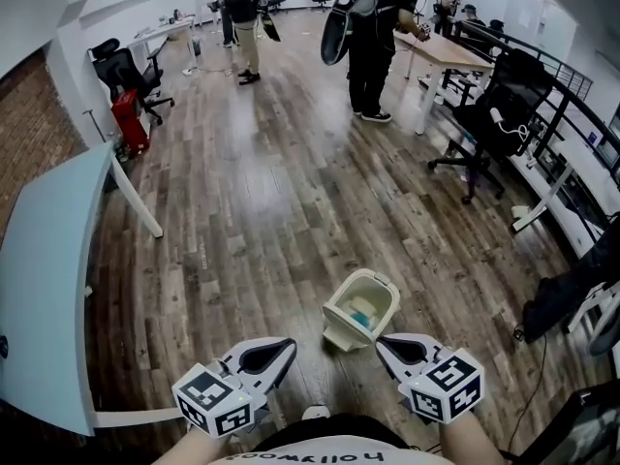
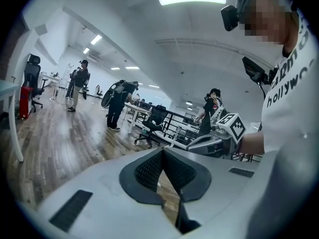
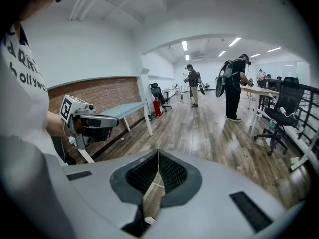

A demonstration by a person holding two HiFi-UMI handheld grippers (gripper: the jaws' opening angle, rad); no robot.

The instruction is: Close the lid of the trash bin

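Note:
A small cream trash bin [image 1: 360, 305] stands on the wood floor just ahead of me, its top open and something pale blue inside. Its lid [image 1: 341, 338] hangs at the near side. My left gripper [image 1: 287, 343] hovers left of the bin and my right gripper [image 1: 382, 343] just right of the lid; neither touches it. In the left gripper view, the left gripper [image 2: 162, 151] has its jaws closed tip to tip with nothing between them. The right gripper [image 3: 158, 153] is likewise shut and empty. The bin is hidden in both gripper views.
A pale blue table [image 1: 48, 260] runs along my left. Two people [image 1: 373, 37] stand far ahead by a desk [image 1: 441, 51]. Black office chairs [image 1: 499, 114] and a railing line the right. A red object [image 1: 129, 119] sits at the far left.

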